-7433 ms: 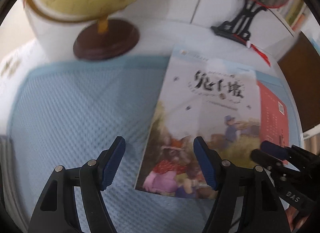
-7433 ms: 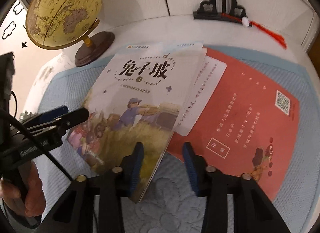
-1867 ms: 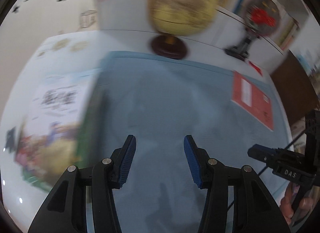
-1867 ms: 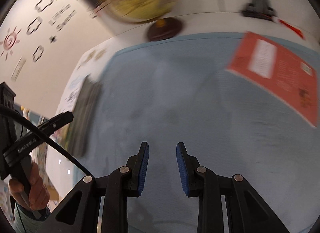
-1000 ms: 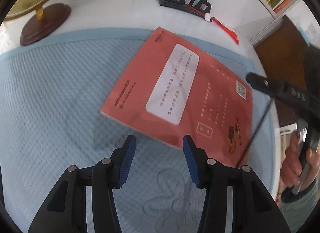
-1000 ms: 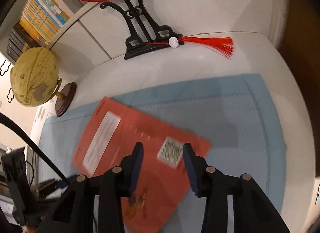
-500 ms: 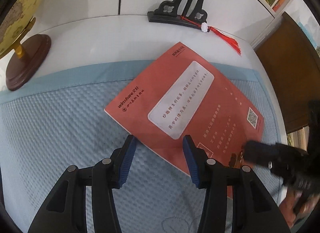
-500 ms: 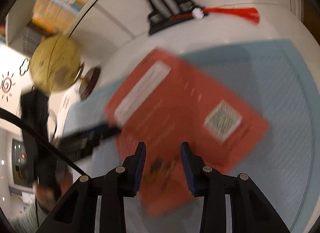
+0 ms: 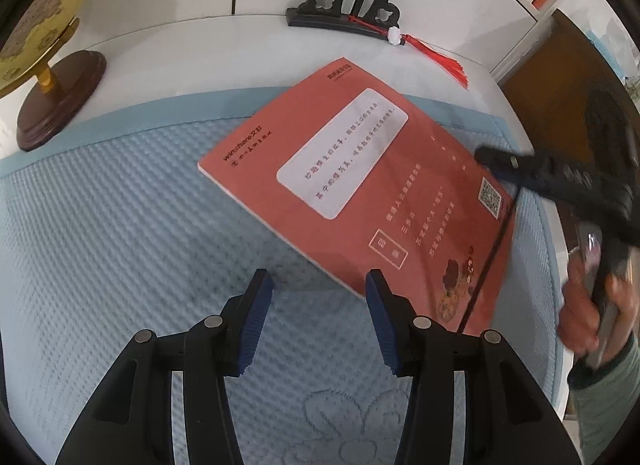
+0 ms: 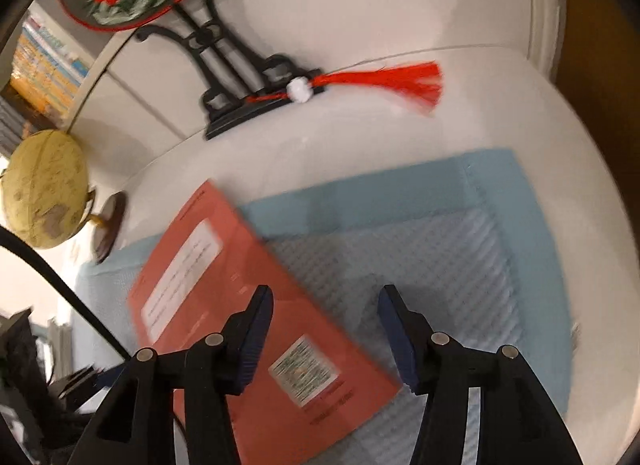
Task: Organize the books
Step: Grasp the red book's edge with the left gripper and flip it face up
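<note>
The right hand-held gripper [image 10: 326, 319], jaws just widened and empty, should straddle the flat red paperback book's [image 10: 256, 329] five-o'clock edge squarely; the left hand-held gripper [image 9: 316, 305] waits apart.

1 red book [image 9: 360, 189], 1 globe [image 10: 42, 189], 1 fan stand [image 9: 352, 5], 1 blue mat [image 9: 120, 245].

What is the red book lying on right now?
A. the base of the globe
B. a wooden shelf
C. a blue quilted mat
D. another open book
C: the red book lies flat on the blue quilted mat, with one corner reaching past the mat's edge onto the white tabletop; the globe stands apart from it.
</note>
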